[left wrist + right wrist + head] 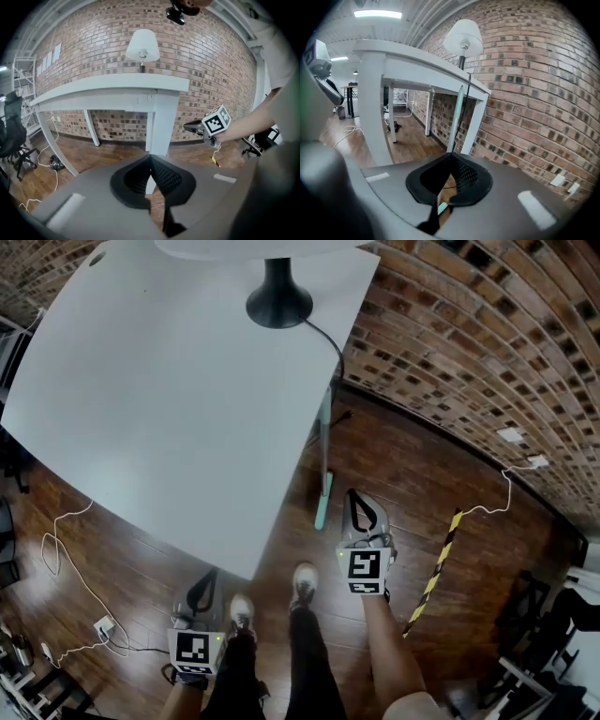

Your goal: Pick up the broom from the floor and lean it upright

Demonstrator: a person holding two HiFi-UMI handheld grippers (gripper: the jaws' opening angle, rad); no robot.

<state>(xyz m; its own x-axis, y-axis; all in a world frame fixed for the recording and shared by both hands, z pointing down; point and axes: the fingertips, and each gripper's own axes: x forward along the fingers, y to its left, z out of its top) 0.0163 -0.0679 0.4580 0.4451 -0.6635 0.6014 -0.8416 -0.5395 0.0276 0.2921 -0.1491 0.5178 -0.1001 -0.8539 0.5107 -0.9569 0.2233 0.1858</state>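
Note:
The pale green broom [324,479] stands upright, its handle leaning against the white table's edge [330,381] and its head on the wooden floor. In the right gripper view the handle [456,115] rises to the tabletop, and the head's lower tip [442,207] shows low behind the jaws. My right gripper [360,506] [451,157] is shut and empty, just right of the broom head and apart from it. My left gripper [203,589] [151,158] is shut on nothing, low beside the table's near corner. The left gripper view shows the right gripper's marker cube [215,120].
A black lamp base [278,298] stands on the table, its cord [330,341] dropping over the edge by the broom. A brick wall [469,343] runs behind. A yellow-black strip [435,570] lies on the floor right. White cables and a plug block [101,624] lie left. The person's shoes [302,583] stand between the grippers.

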